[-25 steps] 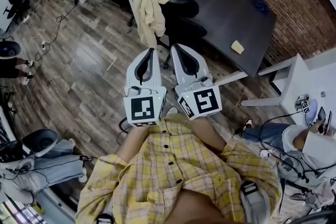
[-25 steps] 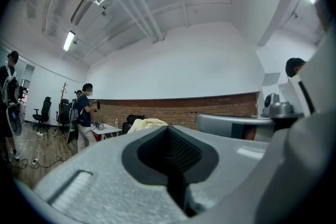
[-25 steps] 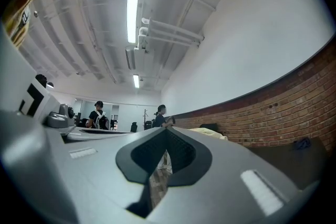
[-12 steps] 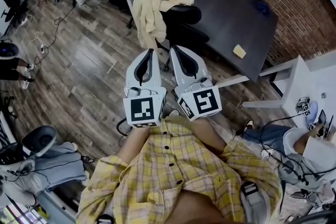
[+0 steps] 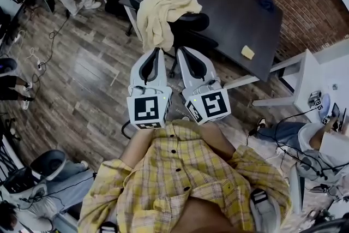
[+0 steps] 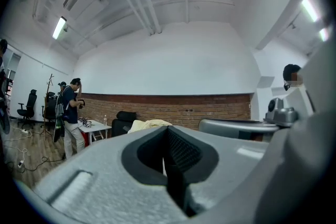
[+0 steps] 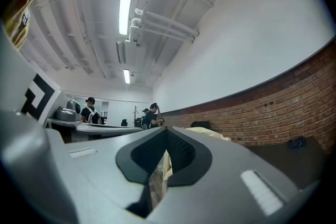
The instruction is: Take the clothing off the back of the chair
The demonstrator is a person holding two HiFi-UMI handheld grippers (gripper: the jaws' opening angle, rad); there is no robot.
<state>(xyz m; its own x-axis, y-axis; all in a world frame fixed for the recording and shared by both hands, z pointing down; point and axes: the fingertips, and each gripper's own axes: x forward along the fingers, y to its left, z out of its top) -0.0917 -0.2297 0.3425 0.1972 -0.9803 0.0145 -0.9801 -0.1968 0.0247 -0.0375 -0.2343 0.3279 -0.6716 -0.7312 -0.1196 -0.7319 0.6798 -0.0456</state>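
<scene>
left claw [image 5: 156, 52]: jaws together, level | right claw [image 5: 182, 50]: jaws together, alongside

A black chair [image 5: 194, 9] stood at top centre on the wood floor [image 5: 82, 73], with cream clothing [image 5: 158, 11] draped over its back. The dark table [image 5: 234, 3] behind it bore a yellow pad [image 5: 247, 52] and a blue object [image 5: 266, 4].

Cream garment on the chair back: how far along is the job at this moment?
Done: nothing yet; the cream garment lies draped over the back of the black chair. In hand: the left gripper and right gripper point at the chair side by side, both shut and empty, short of the cloth. Left: reach it, grip it, lift it clear.
</scene>
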